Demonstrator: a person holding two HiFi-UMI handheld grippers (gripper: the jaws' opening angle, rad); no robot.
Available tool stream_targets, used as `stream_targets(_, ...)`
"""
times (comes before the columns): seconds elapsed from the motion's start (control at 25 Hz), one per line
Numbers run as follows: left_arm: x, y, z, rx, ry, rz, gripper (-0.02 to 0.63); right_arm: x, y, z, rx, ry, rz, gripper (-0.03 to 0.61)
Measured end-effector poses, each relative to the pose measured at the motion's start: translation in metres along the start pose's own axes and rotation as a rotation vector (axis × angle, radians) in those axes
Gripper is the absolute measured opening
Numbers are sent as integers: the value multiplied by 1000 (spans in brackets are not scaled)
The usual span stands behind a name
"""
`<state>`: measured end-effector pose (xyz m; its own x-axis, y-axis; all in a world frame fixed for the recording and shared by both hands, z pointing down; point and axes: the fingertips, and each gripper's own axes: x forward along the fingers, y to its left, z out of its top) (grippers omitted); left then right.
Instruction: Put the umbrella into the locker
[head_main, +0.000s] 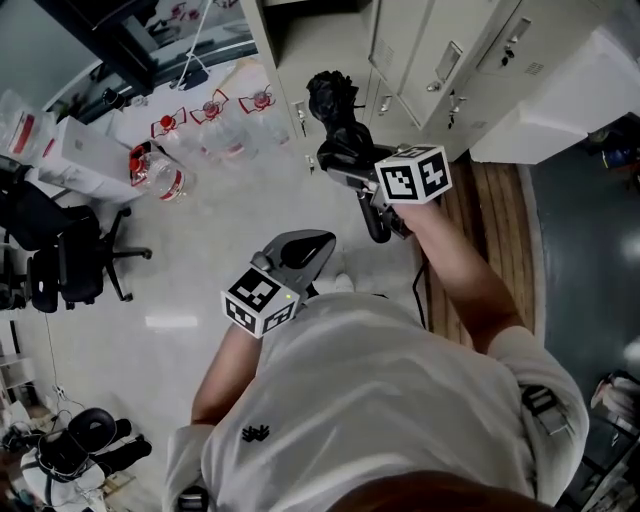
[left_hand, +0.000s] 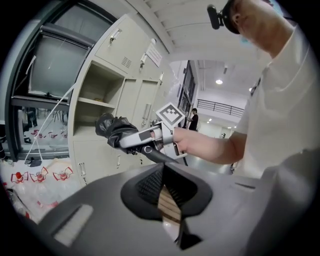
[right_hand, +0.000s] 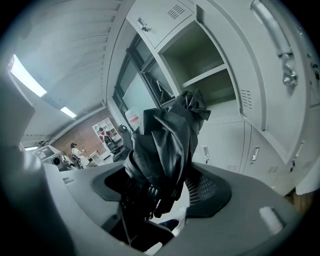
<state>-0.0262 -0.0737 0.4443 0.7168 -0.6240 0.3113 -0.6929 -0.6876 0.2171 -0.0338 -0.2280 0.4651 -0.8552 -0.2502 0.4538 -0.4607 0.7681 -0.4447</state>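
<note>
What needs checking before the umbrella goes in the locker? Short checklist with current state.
1. Grip: right claw shut on the folded black umbrella: ok.
2. Door: the locker compartment ahead stands open: ok.
3. Aim: umbrella tip points toward that opening, not yet inside: ok.
4. Room inside: one shelf shows, the rest is out of sight: cannot tell.
5. Left claw: jaws together, holding nothing, apart from the umbrella: ok.
6. Umbrella strap fastened: fabric looks bunched, no strap visible: cannot tell.
</note>
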Motion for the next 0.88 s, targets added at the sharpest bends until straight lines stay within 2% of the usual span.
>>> stream_targets(0.4,30,63,29,38,-13,-92,54,55,-49,60,-10,0,-67,325)
stream_targets(0.64,34,108,64,70,-25,-138,54,85,-83,100,-9,16,-147,325)
stream_targets(0.88,38,152,75,65,-15,-169,54,124,-126,133,-8,29,-219,325)
